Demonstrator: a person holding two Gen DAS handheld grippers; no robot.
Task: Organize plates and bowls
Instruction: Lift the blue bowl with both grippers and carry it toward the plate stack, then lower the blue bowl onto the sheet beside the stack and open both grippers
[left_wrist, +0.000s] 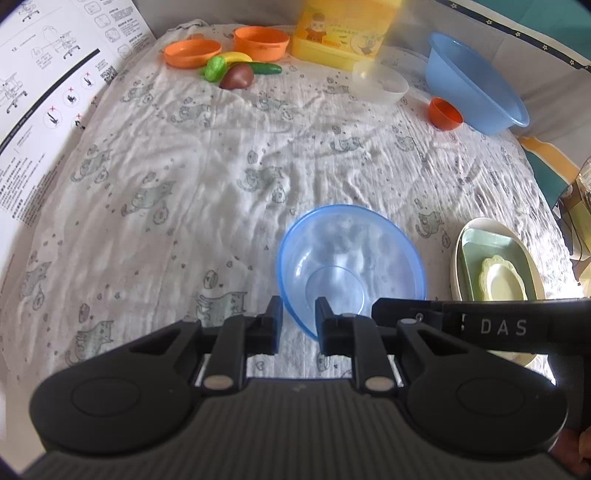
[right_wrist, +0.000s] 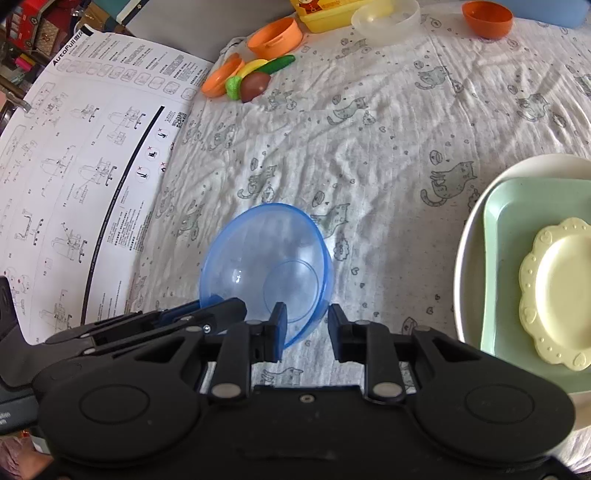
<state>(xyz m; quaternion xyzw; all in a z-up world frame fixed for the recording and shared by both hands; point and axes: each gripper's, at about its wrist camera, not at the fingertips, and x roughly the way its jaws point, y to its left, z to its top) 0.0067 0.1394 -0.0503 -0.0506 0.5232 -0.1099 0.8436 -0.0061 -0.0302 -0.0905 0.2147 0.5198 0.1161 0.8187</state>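
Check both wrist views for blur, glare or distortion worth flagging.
Left wrist: strong fisheye bending, yellow box smeared by blur, bright washout at the right edge. Right wrist: same bending, small glare spot inside the blue bowl, cloth pattern sharp.

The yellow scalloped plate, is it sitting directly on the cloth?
No, the yellow scalloped plate rests inside a green tray, which sits on a white oval dish.

Surface: white crinkled cloth (left_wrist: 184, 155), grey cat print, lit by patchy daylight. Left edge: unfolded chair-assembly instruction sheet (right_wrist: 74, 166). Far left corner: cluttered shelves (right_wrist: 22, 40), blurred.
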